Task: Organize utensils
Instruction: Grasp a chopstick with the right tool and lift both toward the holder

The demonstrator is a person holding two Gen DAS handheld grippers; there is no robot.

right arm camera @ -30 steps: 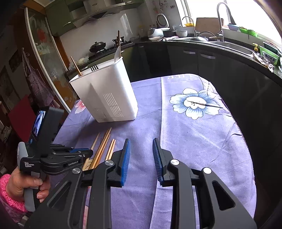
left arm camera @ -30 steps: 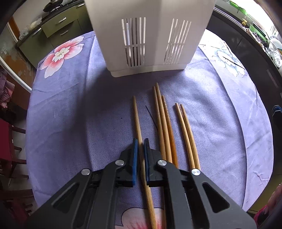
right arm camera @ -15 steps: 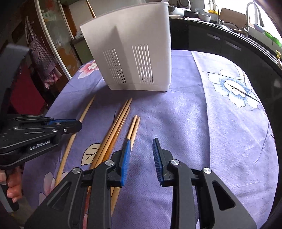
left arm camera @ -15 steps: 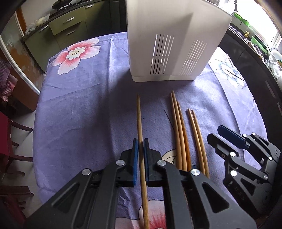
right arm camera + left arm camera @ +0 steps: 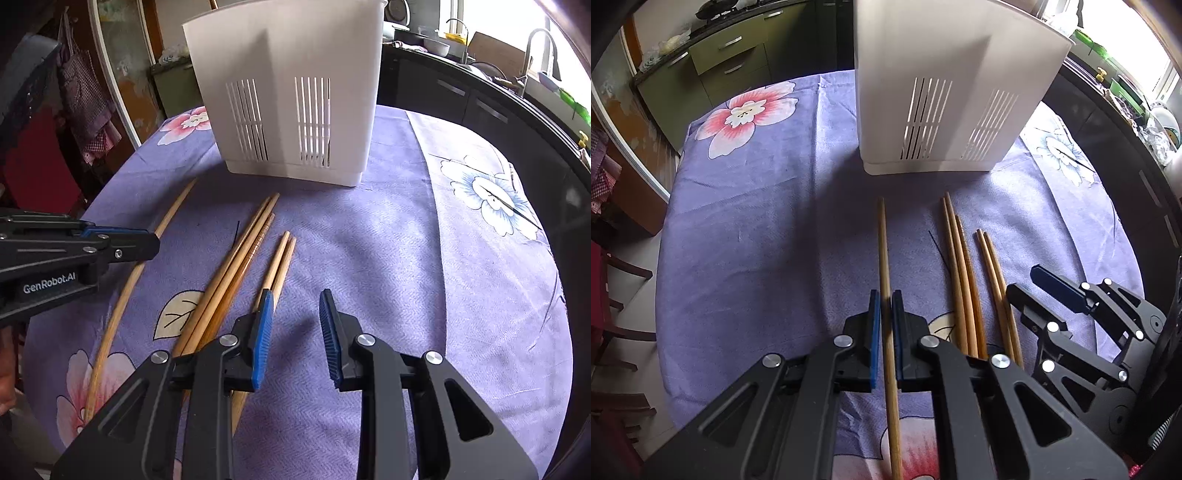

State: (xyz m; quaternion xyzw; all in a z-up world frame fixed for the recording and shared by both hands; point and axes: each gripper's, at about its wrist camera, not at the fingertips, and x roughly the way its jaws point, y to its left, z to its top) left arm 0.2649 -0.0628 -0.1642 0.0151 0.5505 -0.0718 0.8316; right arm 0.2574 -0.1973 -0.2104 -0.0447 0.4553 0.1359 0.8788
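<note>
My left gripper (image 5: 885, 302) is shut on a single wooden chopstick (image 5: 884, 258), held lengthwise between its blue pads and pointing at the white slotted utensil holder (image 5: 945, 96). Several more chopsticks (image 5: 964, 269) lie side by side on the purple cloth to its right. My right gripper (image 5: 295, 306) is open and empty, low over the cloth just right of the rightmost pair of chopsticks (image 5: 280, 258). The holder (image 5: 291, 92) stands upright beyond them. The left gripper (image 5: 122, 243) shows at the left of the right wrist view with its chopstick (image 5: 125, 291).
The round table (image 5: 746, 236) carries a purple floral cloth. Its edge drops off at the left toward wooden chairs (image 5: 613, 280). Dark kitchen counters (image 5: 480, 99) and a sink run behind at the right. Green cabinets (image 5: 713, 66) stand behind at the left.
The left gripper has lifted its chopstick and drawn it left, away from the others. The right gripper has swung in and down toward the rightmost chopsticks, staying open.
</note>
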